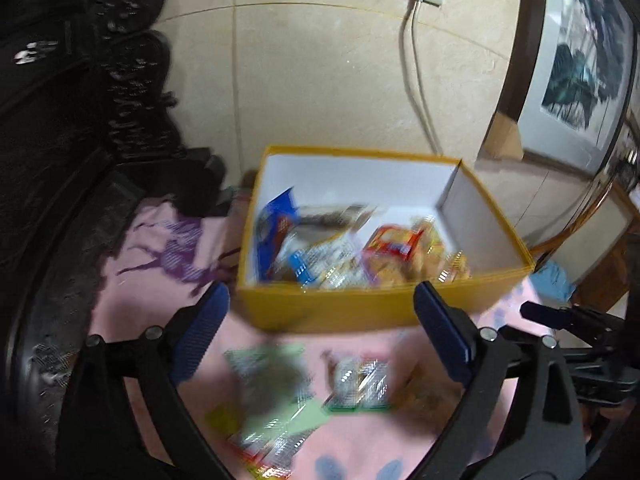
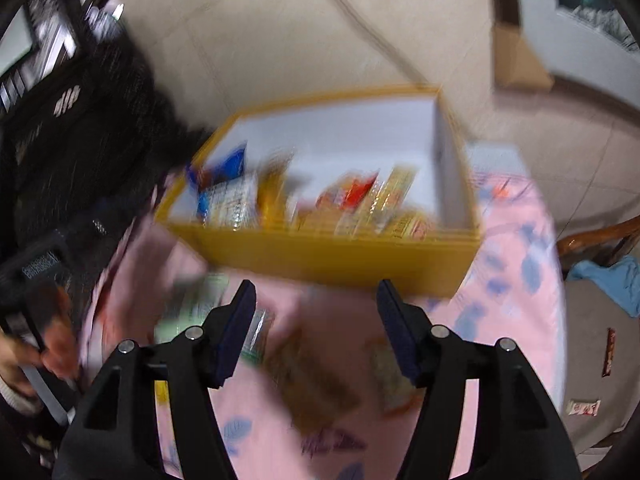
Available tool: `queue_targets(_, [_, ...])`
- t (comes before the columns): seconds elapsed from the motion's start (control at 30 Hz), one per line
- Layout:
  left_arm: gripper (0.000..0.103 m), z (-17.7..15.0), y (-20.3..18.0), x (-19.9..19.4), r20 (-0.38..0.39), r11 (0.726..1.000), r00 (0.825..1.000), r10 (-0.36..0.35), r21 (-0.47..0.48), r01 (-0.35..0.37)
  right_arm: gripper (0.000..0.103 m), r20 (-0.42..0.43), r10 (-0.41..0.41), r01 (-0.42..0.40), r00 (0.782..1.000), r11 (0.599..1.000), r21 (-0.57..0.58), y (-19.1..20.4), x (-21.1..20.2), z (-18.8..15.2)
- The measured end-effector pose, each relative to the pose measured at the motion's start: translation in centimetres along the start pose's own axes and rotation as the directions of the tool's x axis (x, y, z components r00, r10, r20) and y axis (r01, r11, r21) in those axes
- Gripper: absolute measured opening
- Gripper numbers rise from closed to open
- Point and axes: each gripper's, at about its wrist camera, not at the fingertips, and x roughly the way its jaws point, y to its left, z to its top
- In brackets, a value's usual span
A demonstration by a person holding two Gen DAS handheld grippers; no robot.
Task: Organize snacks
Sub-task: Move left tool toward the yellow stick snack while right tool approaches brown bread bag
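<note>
A yellow box with a white inside stands on the pink cloth and holds several snack packets. It also shows in the right wrist view, blurred. My left gripper is open and empty, just in front of the box. Below it lie a green packet and a clear packet on the cloth. My right gripper is open and empty, before the box's front wall. Blurred packets lie between its fingers on the cloth.
The table carries a pink cloth. Dark carved furniture stands at the left. A tiled wall with a socket and a cord is behind the box. Two small packets lie on the floor at the right. A wooden chair stands there.
</note>
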Motion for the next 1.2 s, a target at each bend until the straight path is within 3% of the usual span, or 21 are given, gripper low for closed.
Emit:
queue_targets(0.27, [0.096,-8.6,4.1,-2.0,-0.138,0.994,0.984,0.108,0.003,-0.109,0.064,-0.173,-0.025,-0.008,0.985,0.982,-0.187,2.3,6.4,-4.0])
queue_targets(0.47, [0.096,-12.9,5.9,-0.8,-0.232,0.984,0.962,0.142,-0.067,-0.162,0.064,-0.216,-0.069,0.016,0.974,0.971,-0.239,2.6,9.0,-5.1])
queue_targets(0.6, [0.096,-14.0,5.5,0.6,-0.255,0.983,0.955,0.149,-0.068,-0.172,0.068,-0.194,-0.090,0.034,0.977,0.960,-0.278,3.3,9.3,-5.4])
queue_targets(0.7, [0.096,-14.5,4.9,2.3,-0.276,0.984,0.949,0.153,-0.041,-0.171,0.080,-0.189,-0.082,0.021,0.978,0.952,-0.305,3.6,9.4,-6.2])
queue_targets(0.77, [0.096,-14.8,4.6,3.6,-0.290,0.985,0.944,0.158,-0.023,-0.172,0.101,-0.209,-0.064,0.001,0.976,0.957,-0.289,3.7,9.6,-6.4])
queue_targets(0.9, [0.096,-15.4,4.4,5.4,-0.322,0.987,0.935,0.147,-0.017,-0.160,0.102,-0.188,-0.082,0.027,0.979,0.960,-0.280,3.8,9.7,-6.7])
queue_targets(1.0, [0.096,-15.9,4.4,6.3,-0.349,0.986,0.925,0.152,-0.008,-0.165,0.102,-0.175,-0.144,0.085,0.974,0.947,-0.311,4.3,9.9,-7.1])
queue_targets(1.2, [0.097,-16.2,4.4,6.3,-0.329,0.987,0.933,0.148,-0.017,-0.163,0.102,-0.167,-0.127,0.069,0.978,0.947,-0.315,3.9,9.9,-7.2])
